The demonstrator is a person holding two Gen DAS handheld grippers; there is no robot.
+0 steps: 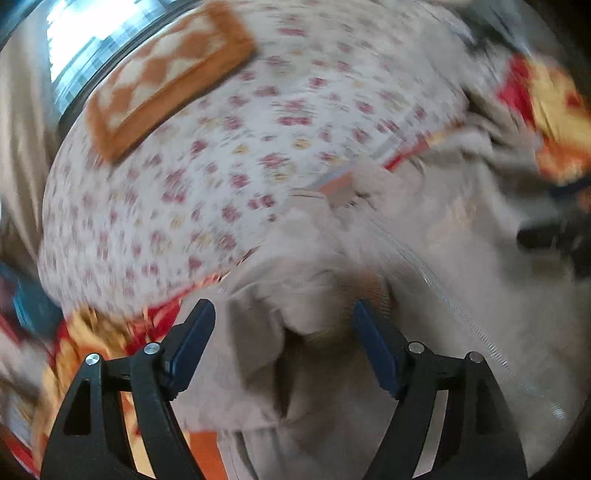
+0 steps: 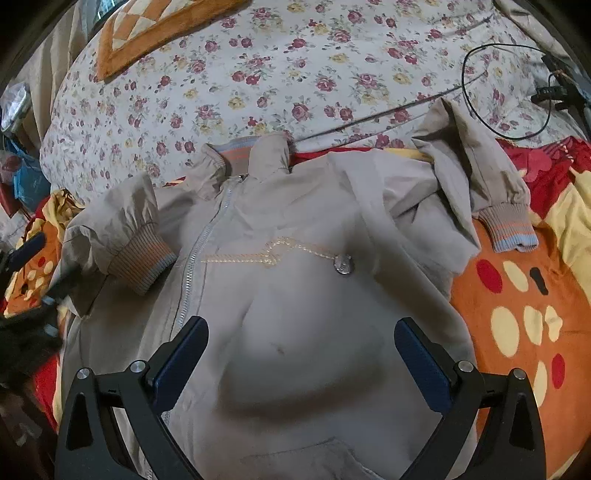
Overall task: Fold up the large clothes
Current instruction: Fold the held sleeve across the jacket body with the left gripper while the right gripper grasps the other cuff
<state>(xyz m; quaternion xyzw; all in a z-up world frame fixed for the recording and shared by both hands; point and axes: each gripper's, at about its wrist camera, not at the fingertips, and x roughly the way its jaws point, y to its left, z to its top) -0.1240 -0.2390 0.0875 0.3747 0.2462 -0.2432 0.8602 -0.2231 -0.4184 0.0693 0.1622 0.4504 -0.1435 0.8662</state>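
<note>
Your left gripper (image 1: pixel 284 321) and right gripper (image 2: pixel 301 338), jaws wide, hover above the beige jacket (image 2: pixel 295 295) spread on the bed (image 2: pixel 258 74).

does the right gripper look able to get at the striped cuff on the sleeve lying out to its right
Probably yes. The right gripper is open above the jacket, and the cuff lies exposed on the orange blanket with nothing over it.

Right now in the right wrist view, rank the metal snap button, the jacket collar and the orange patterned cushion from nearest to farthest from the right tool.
1. Metal snap button, on the jacket chest just ahead of the right tool.
2. Jacket collar, farther up, slightly left.
3. Orange patterned cushion, far top left on the floral sheet.
</note>
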